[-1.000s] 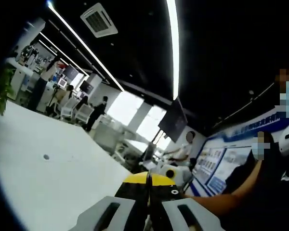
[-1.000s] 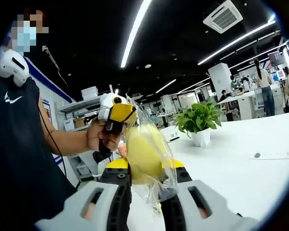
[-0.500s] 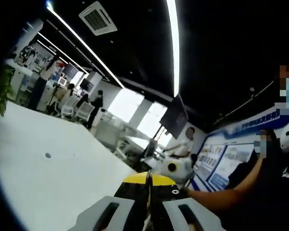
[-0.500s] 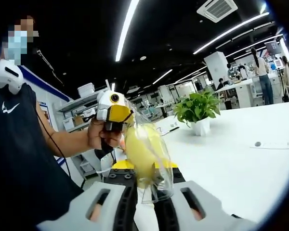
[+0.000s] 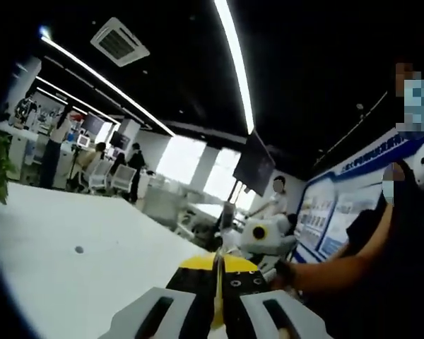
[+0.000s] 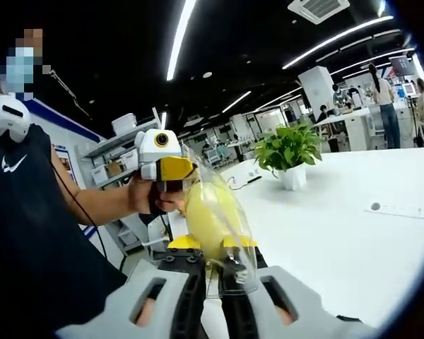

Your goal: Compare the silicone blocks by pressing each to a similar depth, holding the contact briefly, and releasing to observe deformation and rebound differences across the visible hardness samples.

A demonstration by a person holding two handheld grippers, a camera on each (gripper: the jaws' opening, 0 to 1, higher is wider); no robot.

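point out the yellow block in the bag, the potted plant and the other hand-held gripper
yellow block [image 6: 210,219], right gripper view, its middle
potted plant [image 6: 290,147], right gripper view, its leaves
left hand-held gripper [image 6: 164,168], right gripper view, its yellow front

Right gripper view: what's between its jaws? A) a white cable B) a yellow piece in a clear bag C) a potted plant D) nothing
B: the right gripper has its jaws closed on a clear bag holding a yellow piece; the plant stands apart on the table.

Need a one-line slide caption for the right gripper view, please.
Right gripper jaws clamp a clear bag holding a yellow block, the left gripper beside it.
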